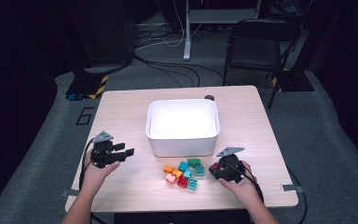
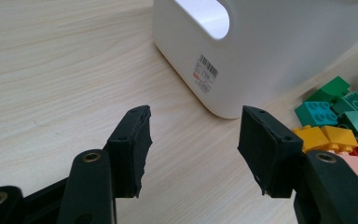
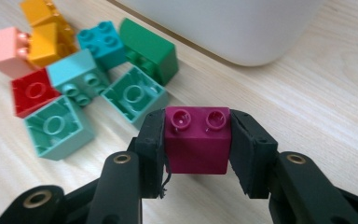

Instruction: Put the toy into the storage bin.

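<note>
My right gripper (image 3: 196, 151) is shut on a magenta brick (image 3: 196, 140), studs facing away, low over the table beside the brick pile; in the high view this right gripper (image 1: 216, 169) sits just right of the pile with the magenta brick (image 1: 214, 166) at its tip. The pile (image 1: 184, 173) holds orange, pink, red, teal and green bricks in front of the white bin (image 1: 182, 142). My left gripper (image 2: 193, 142) stands open with nothing between its fingers, pointing toward the bin's corner (image 2: 223, 84); in the high view the left gripper (image 1: 123, 153) rests at the table's left.
The bin has a handle cutout (image 2: 205, 16) and a barcode label (image 2: 206, 74). Bare wood (image 1: 135, 182) lies between my left gripper and the pile. Beyond the table stand a black folding chair (image 1: 256, 44) and floor cables (image 1: 168, 70).
</note>
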The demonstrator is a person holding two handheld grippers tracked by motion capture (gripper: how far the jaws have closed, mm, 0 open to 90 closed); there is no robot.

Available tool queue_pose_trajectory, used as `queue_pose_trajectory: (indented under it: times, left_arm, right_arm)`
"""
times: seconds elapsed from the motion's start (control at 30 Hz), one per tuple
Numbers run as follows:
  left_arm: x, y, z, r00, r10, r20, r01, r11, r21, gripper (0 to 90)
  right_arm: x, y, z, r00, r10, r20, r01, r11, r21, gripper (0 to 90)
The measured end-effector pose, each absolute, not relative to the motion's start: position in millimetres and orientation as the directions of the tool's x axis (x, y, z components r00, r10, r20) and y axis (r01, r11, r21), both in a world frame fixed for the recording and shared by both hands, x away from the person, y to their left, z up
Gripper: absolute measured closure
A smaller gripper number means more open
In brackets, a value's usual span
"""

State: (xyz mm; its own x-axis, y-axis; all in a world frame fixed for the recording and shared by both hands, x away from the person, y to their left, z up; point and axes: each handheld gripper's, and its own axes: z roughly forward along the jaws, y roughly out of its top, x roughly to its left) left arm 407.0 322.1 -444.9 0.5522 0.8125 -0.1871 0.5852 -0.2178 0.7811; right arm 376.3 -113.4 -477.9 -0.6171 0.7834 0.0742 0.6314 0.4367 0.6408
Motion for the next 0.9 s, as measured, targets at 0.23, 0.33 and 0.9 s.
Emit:
queue_pose_trajectory:
  times: [0.23, 0.33, 0.9]
  left_arm:
    - [406.6, 321.1, -445.8, 0.55, 0.813, -0.193, 0.59, -0.214, 0.779, 43.2]
    - [406.5, 321.8, -445.7, 0.549, 0.813, -0.193, 0.588, -0.212, 0.78, 43.2]
    - [405.7, 326.2, -446.0, 0.545, 0.813, -0.202, 0.592, -0.203, 0.78, 43.3]
  right_arm:
    - [375.3, -104.6, -454.5, -0.662, 0.746, 0.077, 0.602, 0.467, 0.647, 58.2]
    - [375.0, -101.3, -442.0, -0.681, 0.729, 0.068, 0.582, 0.484, 0.654, 58.2]
    - [391.2, -76.6, -359.1, -0.754, 0.653, 0.074, 0.503, 0.502, 0.703, 58.2]
